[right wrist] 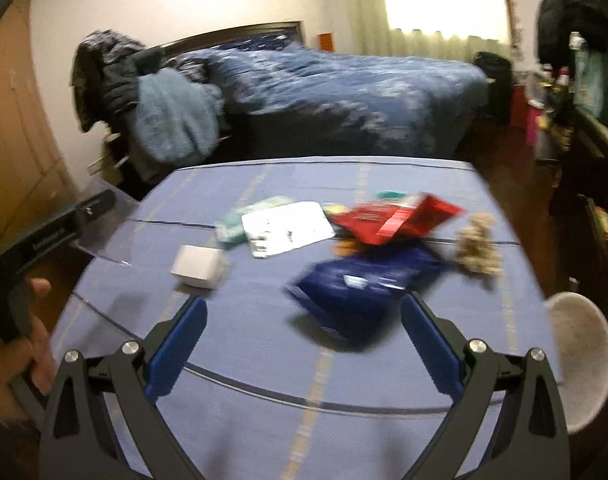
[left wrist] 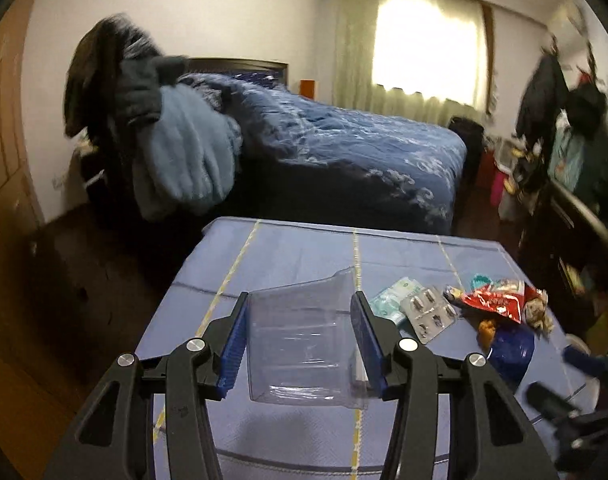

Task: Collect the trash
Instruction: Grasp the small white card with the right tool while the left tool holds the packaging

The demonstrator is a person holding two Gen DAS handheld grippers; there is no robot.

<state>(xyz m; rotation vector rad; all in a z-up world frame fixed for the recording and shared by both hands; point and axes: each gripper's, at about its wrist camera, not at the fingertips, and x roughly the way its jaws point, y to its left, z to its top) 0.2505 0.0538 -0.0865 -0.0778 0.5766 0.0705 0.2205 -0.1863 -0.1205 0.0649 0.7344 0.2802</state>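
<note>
Left wrist grip: clear plastic blister tray (left wrist: 304, 336) pinched by left gripper (left wrist: 302, 344), slippery, could be crushed.
Right gripper (right wrist: 304, 344): spread, empty, above blue wrapper (right wrist: 360, 284) near tray.

Blue-cloth table (right wrist: 264, 360): wrappers (right wrist: 396, 218), blister pk (right wrist: 286, 228), white box (right wrist: 196, 266).

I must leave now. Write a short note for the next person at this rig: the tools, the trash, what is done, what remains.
Left tool: shut on the clear plastic tray, held above the blue tablecloth.
Right tool: open, empty, near the dark blue foil bag.
On the cloth: red snack wrapper, silver blister pack, small white box, green packet, crumpled beige paper.
Done: tray picked up. Left: everything else; no bin in view.
</note>
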